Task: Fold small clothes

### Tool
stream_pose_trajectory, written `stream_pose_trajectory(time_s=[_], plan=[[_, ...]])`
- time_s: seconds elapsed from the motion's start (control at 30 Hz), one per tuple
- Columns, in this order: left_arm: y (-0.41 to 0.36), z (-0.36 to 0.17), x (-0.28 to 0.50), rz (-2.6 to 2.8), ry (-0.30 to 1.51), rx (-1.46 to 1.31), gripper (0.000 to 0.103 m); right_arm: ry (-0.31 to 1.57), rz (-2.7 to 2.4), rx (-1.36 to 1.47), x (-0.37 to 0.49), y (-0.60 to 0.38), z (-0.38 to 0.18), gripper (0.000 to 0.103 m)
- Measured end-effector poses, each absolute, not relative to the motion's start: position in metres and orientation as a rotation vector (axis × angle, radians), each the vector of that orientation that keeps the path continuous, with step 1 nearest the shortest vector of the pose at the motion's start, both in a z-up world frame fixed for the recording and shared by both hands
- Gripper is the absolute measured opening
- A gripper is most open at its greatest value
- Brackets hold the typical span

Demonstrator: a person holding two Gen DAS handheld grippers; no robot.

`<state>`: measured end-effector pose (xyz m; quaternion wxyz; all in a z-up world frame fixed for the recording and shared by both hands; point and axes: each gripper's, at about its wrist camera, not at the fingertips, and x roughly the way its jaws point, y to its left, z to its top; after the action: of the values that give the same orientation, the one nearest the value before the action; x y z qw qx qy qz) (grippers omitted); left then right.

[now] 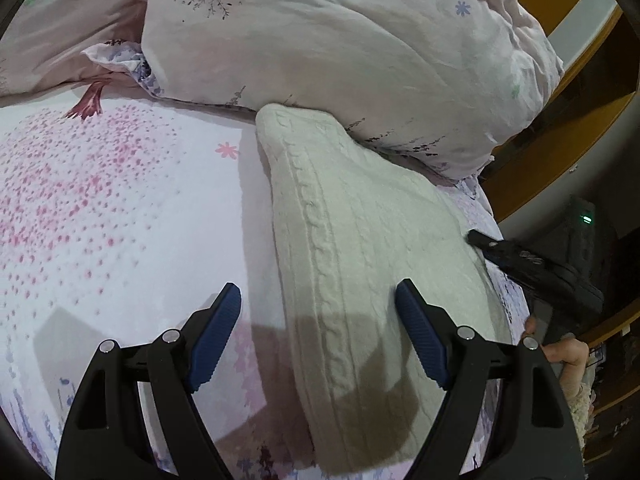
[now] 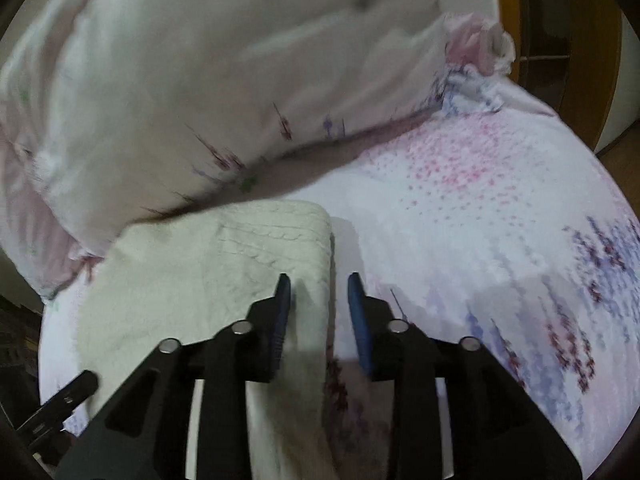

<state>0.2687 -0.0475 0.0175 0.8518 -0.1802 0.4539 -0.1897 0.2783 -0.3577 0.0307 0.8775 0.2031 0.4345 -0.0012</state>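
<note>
Cream cable-knit sweater (image 1: 360, 240) lies folded on floral bed sheet (image 1: 120, 200); left hand-held gripper (image 1: 318, 336) wide open, empty; right hand-held gripper (image 2: 318, 304) part-open astride its edge, no grip, prob. to tidy fold.

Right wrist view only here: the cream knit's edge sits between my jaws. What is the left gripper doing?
Observer: The left gripper hangs over the near end of the cream knit, jaws wide open, gripping nothing.
Operator: Lined up on the edge?
Observer: It straddles the knit's other long edge: one pad is over the bedsheet, the other over the knit.
Operator: Any landmark along that edge?
Observer: A cable braid runs lengthwise just inside it.
</note>
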Motion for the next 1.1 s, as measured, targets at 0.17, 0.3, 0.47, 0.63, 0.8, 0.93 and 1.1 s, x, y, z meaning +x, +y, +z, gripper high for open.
stream_pose_trajectory(time_s=[0.17, 0.3, 0.47, 0.63, 0.8, 0.93, 1.1], plan=[[-0.045, 0.021, 0.247, -0.414, 0.937, -0.330, 0.081, 0.823, 0.144, 0.375, 0.236, -0.340, 0.052, 0.032], [-0.055, 0.023, 0.232, -0.374, 0.898, -0.209, 0.081, 0.822, 0.207, 0.240, 0.208, -0.312, 0.052, 0.033], [-0.063, 0.021, 0.222, -0.329, 0.874, -0.101, 0.081, 0.892, 0.183, 0.142, 0.197, -0.297, 0.030, 0.034], [-0.062, 0.015, 0.217, -0.315, 0.873, -0.070, 0.082, 0.882, 0.176, 0.175, 0.186, -0.303, 0.021, 0.034], [-0.060, 0.014, 0.215, -0.317, 0.875, -0.075, 0.082, 0.853, 0.162, 0.207, 0.172, -0.307, 0.027, 0.041], [-0.061, 0.013, 0.214, -0.315, 0.873, -0.068, 0.083, 0.925, 0.121, 0.183, 0.171, -0.311, 0.010, 0.044], [-0.052, 0.016, 0.216, -0.351, 0.896, -0.125, 0.083, 0.906, 0.164, 0.302, 0.170, -0.326, 0.017, 0.056]])
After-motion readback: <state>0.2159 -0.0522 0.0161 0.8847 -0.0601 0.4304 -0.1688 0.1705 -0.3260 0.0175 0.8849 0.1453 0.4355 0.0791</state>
